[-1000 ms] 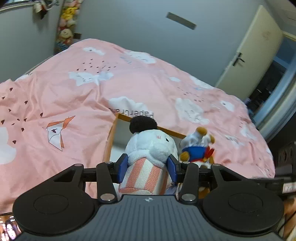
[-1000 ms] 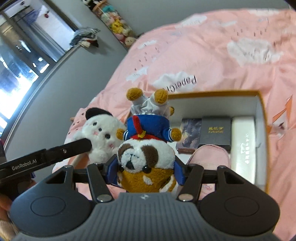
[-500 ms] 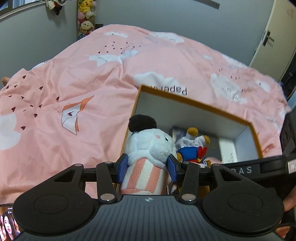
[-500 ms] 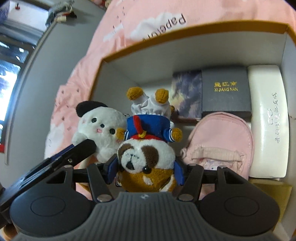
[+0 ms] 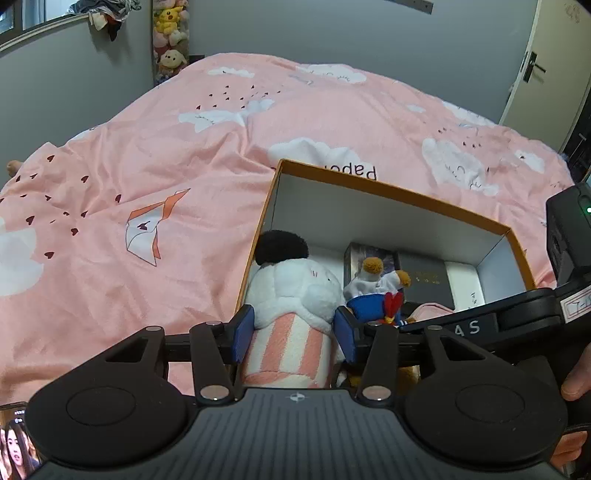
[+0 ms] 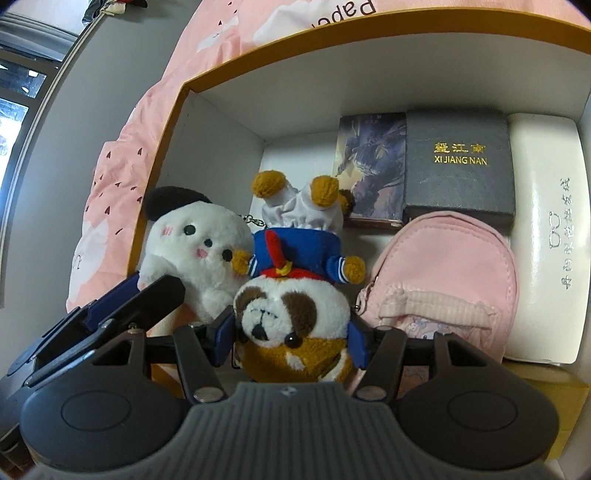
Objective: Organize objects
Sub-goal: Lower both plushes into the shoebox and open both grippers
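My left gripper (image 5: 293,338) is shut on a white plush with a black ear and pink-striped body (image 5: 295,295), held over the left end of an orange-rimmed white box (image 5: 388,192). The plush also shows in the right wrist view (image 6: 195,247). My right gripper (image 6: 291,347) is shut on the head of a brown-and-white dog plush in a blue sailor suit (image 6: 295,266), held upside down inside the box (image 6: 369,29), beside the white plush. The dog plush shows in the left wrist view (image 5: 376,288).
Inside the box lie a dark picture box (image 6: 369,166), a grey box marked XI JIANG NAN (image 6: 460,166), a white glasses case (image 6: 546,236) and a small pink backpack (image 6: 443,273). The box sits on a pink bedspread (image 5: 147,155). A door (image 5: 554,66) stands at the right.
Both grippers have moved forward and down with their plush toys, from above the bedspread to inside the box. Both holds are unchanged.
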The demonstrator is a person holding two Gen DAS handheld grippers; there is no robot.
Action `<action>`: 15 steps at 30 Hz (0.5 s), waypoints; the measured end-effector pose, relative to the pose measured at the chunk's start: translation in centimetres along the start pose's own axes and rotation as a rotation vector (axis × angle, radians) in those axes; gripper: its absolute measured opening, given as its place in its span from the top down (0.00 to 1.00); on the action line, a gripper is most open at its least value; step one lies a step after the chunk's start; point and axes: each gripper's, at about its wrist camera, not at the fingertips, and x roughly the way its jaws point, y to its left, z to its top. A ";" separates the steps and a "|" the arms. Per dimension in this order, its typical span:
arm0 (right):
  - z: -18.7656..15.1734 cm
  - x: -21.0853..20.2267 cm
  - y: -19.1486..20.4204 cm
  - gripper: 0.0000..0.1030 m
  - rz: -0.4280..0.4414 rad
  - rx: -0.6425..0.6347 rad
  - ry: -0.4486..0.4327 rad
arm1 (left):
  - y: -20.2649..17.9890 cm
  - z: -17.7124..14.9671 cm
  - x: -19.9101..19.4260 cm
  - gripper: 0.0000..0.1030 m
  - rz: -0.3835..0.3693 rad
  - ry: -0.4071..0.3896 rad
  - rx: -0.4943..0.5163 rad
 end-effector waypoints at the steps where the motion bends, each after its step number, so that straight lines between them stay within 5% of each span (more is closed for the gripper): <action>1: -0.1 0.0 0.2 0.39 -0.009 -0.009 -0.001 | 0.2 0.0 -0.1 0.47 -0.012 -0.003 -0.005; 8: -0.5 0.4 2.2 0.37 -0.097 -0.112 -0.001 | 1.9 0.6 -1.0 0.48 -0.129 -0.008 -0.045; 15: -0.9 -0.5 3.6 0.37 -0.140 -0.192 -0.019 | 2.9 1.8 -1.6 0.68 -0.195 0.017 0.039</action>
